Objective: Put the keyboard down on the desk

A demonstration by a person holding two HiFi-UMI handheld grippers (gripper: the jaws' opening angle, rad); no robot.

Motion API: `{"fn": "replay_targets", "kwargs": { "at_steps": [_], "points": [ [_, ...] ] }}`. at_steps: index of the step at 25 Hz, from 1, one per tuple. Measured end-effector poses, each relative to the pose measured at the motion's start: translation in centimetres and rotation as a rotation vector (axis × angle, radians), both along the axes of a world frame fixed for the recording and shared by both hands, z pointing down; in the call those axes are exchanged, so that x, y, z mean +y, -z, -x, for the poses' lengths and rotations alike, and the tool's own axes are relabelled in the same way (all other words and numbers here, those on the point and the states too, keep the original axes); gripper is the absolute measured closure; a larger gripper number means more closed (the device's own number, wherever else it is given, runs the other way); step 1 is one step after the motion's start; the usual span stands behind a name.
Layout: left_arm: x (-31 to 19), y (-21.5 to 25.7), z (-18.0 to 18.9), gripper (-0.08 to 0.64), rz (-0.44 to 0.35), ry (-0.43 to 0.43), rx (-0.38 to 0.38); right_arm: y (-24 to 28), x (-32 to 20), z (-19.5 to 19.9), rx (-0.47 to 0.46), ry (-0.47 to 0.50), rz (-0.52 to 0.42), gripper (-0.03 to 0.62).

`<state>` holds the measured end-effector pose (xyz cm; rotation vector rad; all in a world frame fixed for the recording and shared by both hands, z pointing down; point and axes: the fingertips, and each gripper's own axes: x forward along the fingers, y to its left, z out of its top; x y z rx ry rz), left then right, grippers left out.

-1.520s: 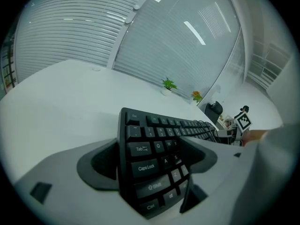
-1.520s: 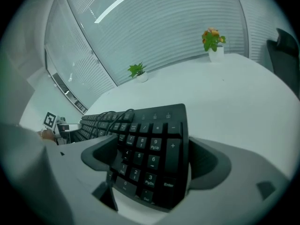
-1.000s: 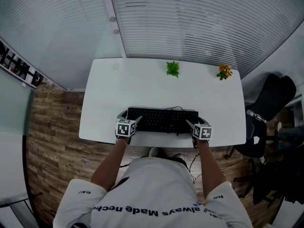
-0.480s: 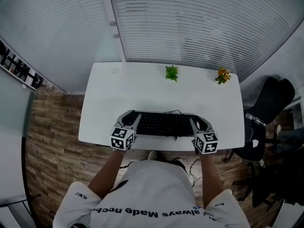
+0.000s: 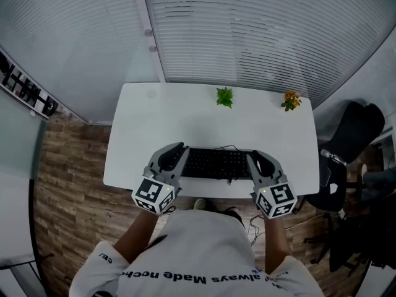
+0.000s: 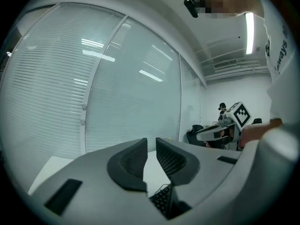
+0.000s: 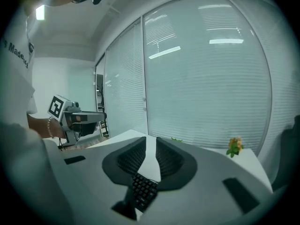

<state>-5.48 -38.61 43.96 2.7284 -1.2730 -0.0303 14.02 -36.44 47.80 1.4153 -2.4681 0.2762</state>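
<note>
Lying flat on the white desk (image 5: 185,119), the black keyboard (image 5: 216,163) sits close to the desk's near edge, its long side parallel to that edge. Nothing grips it. A thin cable (image 5: 226,146) leaves the keyboard's far side.

Left gripper (image 5: 175,153): held in the air over the keyboard's left end and clear of it, with its marker cube (image 5: 152,195) towards the person. Its jaws have just been closing and now stand almost together, with only a narrow slit between the pads and nothing in that slit. In the left gripper view the keys show below the jaws, not between them.

Right gripper (image 5: 257,161): held in the air over the keyboard's right end, likewise clear of it. Its jaws have also just been closing and are drawn almost together on nothing. In the right gripper view the keys appear beneath the pads, with bare desk beyond.

Beyond the keyboard, near the desk's far edge, stands a small green plant (image 5: 224,96). Orange flowers (image 5: 291,99) stand to the right of the plant. To the keyboard's right, off the desk, is a dark chair (image 5: 354,129). Farther behind the keyboard, past the desk, pale blinds (image 5: 260,30) fill the wall.
</note>
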Motion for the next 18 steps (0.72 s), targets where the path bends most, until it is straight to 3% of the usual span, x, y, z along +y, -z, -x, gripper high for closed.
{"fn": "replay_targets", "kwargs": {
  "at_steps": [8,18],
  "points": [
    [2.4,6.6,-0.4,0.503,-0.088,-0.03,0.028,6.3,1.9,2.0,-0.015,0.042,-0.08,0.54],
    [3.7,9.5,-0.3,0.505,-0.152,-0.041,0.047,9.8,3.3,3.5,-0.017,0.07,-0.128,0.551]
  ]
}}
